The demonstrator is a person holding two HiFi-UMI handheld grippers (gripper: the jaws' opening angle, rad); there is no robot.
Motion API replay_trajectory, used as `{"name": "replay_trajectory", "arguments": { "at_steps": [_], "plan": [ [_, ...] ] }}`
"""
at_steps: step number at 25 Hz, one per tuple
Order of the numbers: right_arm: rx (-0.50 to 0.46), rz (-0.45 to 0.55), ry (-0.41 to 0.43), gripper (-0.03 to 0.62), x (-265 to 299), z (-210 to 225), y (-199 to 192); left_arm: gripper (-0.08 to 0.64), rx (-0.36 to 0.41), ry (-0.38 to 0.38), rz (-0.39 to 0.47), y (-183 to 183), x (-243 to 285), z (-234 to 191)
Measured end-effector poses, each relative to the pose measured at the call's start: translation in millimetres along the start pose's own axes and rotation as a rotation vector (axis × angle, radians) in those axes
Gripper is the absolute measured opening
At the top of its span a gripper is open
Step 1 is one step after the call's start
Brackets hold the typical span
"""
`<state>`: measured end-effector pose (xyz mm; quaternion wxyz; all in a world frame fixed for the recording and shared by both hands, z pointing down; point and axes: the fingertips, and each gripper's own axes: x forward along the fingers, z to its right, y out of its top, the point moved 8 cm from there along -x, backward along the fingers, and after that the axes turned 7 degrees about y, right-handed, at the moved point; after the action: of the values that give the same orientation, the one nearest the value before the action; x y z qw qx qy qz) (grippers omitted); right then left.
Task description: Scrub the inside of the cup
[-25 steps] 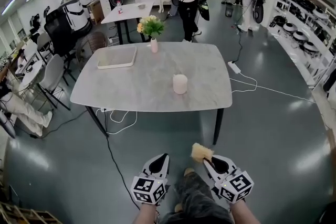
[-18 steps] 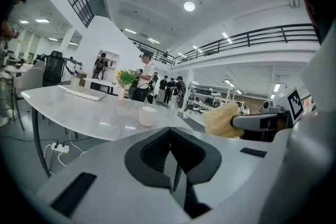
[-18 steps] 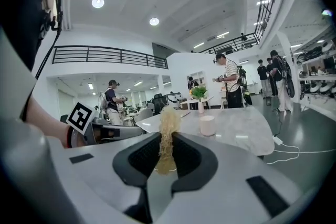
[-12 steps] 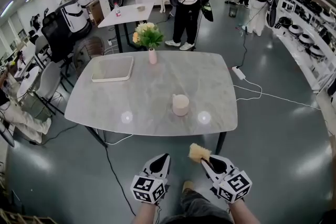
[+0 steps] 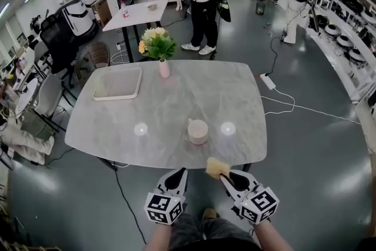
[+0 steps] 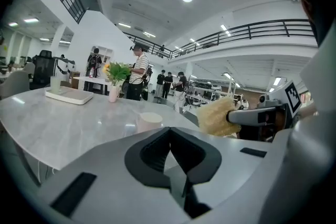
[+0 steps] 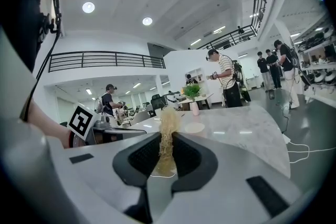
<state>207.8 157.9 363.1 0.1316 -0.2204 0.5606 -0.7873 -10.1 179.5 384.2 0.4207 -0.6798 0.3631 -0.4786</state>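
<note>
A pale cup [image 5: 197, 131] stands upright on the grey marble table [image 5: 117, 132], near its front edge. It also shows in the left gripper view, cup [image 6: 149, 121], just beyond the jaws. My right gripper [image 5: 224, 176] is shut on a yellow scrub sponge [image 5: 217, 167], which sticks up between its jaws [image 7: 167, 136]. It hovers at the table's front edge, short of the cup and a little to its right. My left gripper [image 5: 181, 173] is shut with nothing in it and sits beside the right one, also short of the cup. The sponge [image 6: 218, 117] appears at the right of the left gripper view.
A white tray [image 5: 117, 83] lies at the table's far left and a pink vase of flowers [image 5: 157, 47] stands at the far edge. Several people stand beyond the table. Chairs [image 5: 44, 97] crowd the left side, and a power strip with cable [image 5: 268, 82] lies on the floor at right.
Both grippers have moved forward together to the table's front edge, so the table and cup sit nearer in the head view. The sponge stays clamped in the right gripper.
</note>
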Motion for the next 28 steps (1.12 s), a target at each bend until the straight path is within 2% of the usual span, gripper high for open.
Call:
{"name": "replay_trajectory", "arguments": {
  "at_steps": [4,13,16,23,28],
  "plan": [
    [0.013,-0.009,0.011,0.060,15.2,14.2,5.9,0.014,0.048,-0.003,-0.022,8.1,21.5,-8.6],
    [0.057,-0.009,-0.052,0.060,48.3,55.2,16.0,0.027,0.159,-0.068,-0.101,14.0,87.6,-38.8],
    [0.078,-0.018,-0.074,0.060,61.6,62.9,17.7,0.182,0.200,-0.101,-0.160,11.6,105.7,-49.0],
    [0.067,-0.065,-0.087,0.060,98.5,85.5,30.0,0.264,0.344,-0.233,-0.242,5.4,145.0,-59.1],
    [0.009,-0.155,-0.088,0.060,125.4,97.1,40.5,0.344,0.407,-0.275,-0.283,-1.2,170.3,-65.5]
  ]
}}
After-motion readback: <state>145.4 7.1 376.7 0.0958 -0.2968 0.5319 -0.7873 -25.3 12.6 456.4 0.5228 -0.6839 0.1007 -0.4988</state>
